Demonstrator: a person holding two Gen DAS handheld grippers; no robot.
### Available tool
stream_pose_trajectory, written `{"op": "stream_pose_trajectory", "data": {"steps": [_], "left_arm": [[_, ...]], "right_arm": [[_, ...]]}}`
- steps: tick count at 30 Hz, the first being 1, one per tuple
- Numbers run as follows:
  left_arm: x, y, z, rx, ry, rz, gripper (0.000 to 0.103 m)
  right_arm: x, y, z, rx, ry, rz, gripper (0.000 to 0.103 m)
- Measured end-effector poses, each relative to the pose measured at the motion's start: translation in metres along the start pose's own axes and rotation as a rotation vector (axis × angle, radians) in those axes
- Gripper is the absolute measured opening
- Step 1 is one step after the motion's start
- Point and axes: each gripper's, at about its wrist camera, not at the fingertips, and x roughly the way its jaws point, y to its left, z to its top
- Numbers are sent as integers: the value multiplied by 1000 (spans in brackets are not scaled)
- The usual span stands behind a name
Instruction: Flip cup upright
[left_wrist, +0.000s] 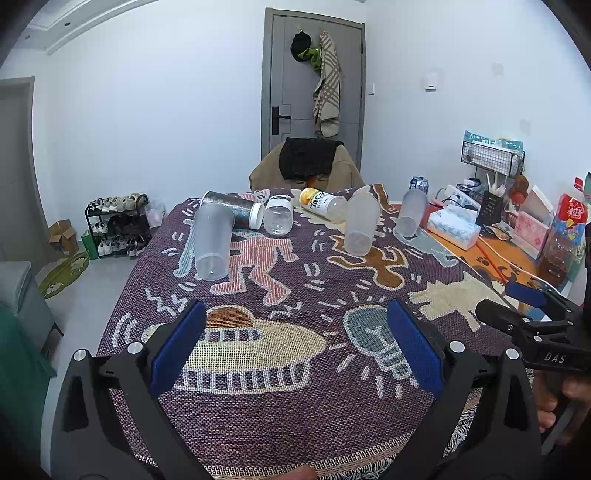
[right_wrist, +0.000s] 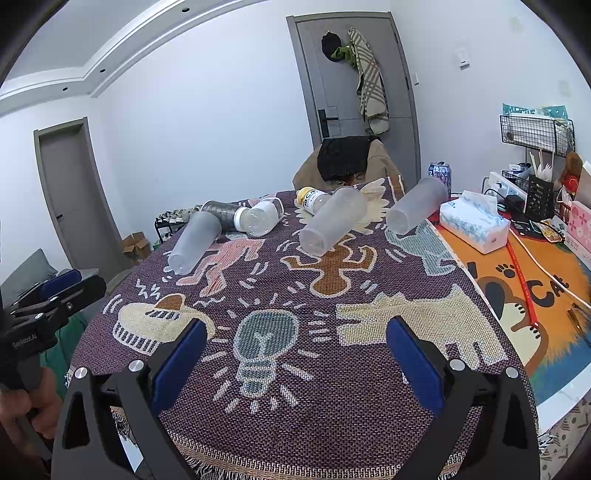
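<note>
Frosted plastic marks the task's things: in the left wrist view three cups lie tipped on the woven cloth (left_wrist: 295, 424) that covers the bench, all toward its far half. The left cup (left_wrist: 213, 242) lies with its closed base toward the camera, leaning against a dark tin (left_wrist: 233, 213) just behind it. The middle cup (left_wrist: 361, 223) and the right cup (left_wrist: 412, 213) lie the same way, bases near, mouths far. A clear jar (left_wrist: 279, 219) and a yellow-capped bottle (left_wrist: 324, 204) lie between them. None stands upright, so I judge the flipping not yet begun. The left gripper (left_wrist: 295, 354) hovers low over the near edge of the cloth, level and pointed at the far side, jaws spread wide and holding nothing. That pose reads as a ready stance, well apart from every cup. The right gripper (left_wrist: 532, 317) shows at the right edge, side-on; its jaws look parted.

From the right wrist view, the same cups appear: left cup (right_wrist: 194, 243), middle cup (right_wrist: 332, 226), right cup (right_wrist: 415, 206) near a tissue pack (right_wrist: 474, 227). The right gripper (right_wrist: 295, 363) hangs above the near cloth (right_wrist: 332, 424), jaws released and bare. The left gripper (right_wrist: 51, 295) sits at the left edge, gripped by a hand (right_wrist: 26, 410).
</note>
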Motion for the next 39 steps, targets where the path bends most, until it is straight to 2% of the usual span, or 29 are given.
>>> {"op": "stream_pose_trajectory", "data": {"steps": [39], "left_arm": [[-1, 2, 1, -4, -2, -3, 97]], "right_arm": [[1, -2, -1, 18, 3, 10, 95]]}}
